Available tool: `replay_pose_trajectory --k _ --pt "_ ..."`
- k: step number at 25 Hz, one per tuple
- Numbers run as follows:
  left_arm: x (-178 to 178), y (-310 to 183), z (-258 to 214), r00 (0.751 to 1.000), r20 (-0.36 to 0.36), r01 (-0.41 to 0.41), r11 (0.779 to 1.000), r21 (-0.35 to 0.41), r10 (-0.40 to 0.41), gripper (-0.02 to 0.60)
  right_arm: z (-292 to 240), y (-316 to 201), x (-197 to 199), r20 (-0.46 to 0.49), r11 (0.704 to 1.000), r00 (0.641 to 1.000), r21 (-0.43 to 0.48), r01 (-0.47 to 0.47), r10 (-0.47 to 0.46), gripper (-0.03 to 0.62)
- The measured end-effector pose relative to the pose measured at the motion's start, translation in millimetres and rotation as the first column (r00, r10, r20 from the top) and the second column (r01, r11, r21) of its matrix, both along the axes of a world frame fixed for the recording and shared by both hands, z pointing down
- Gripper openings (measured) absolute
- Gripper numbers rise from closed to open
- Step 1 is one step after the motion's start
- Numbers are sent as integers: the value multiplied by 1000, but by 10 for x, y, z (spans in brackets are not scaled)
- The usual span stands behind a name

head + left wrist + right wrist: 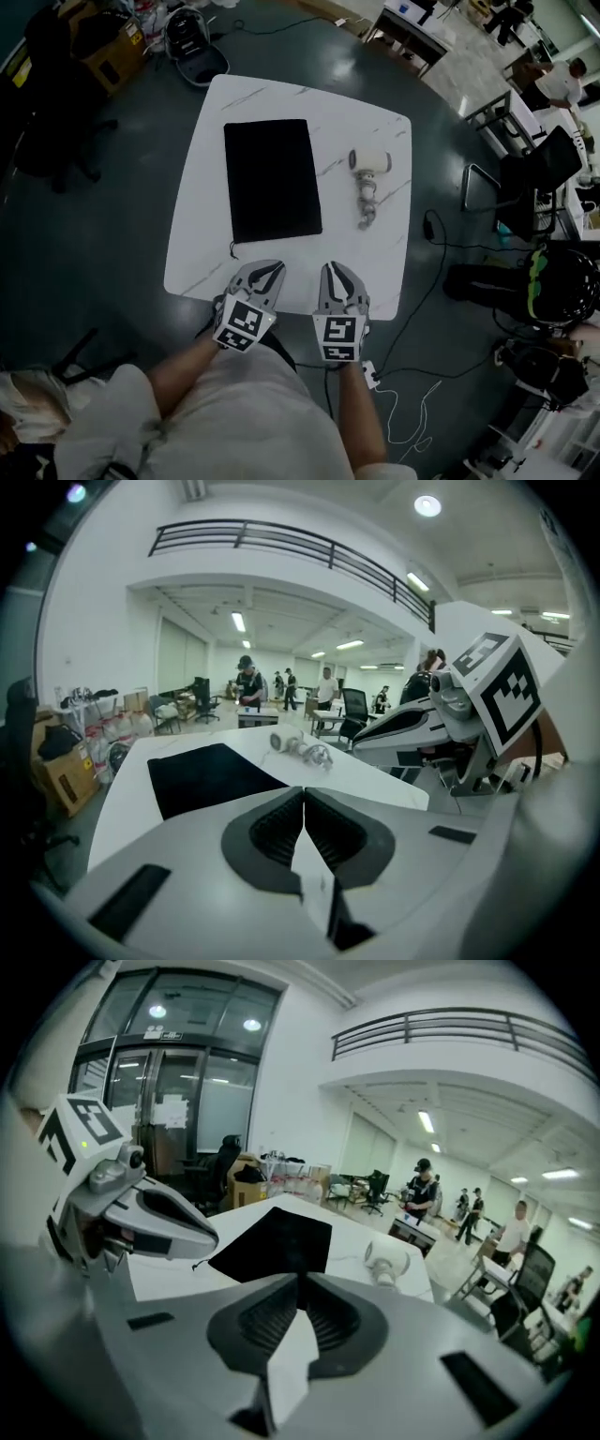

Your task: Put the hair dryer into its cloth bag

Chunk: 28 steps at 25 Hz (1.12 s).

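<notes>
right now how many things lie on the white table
2: the black cloth bag flat left of centre, the hair dryer to its right, apart. None seem hidden.

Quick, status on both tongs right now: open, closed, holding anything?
Left tongs: closed, holding nothing.
Right tongs: closed, holding nothing.
</notes>
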State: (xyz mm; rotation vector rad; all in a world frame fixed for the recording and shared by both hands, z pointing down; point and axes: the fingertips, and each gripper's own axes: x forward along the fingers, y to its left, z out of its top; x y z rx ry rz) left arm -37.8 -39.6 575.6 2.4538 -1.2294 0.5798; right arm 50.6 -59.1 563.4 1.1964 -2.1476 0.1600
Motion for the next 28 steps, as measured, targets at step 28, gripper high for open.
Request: replay_pose_trajectory --k 28 --pt "-509 -245 657 931 32 365 918 -155 -365 12 1488 -702 -465 -714 593 281 -230 771 -642 29"
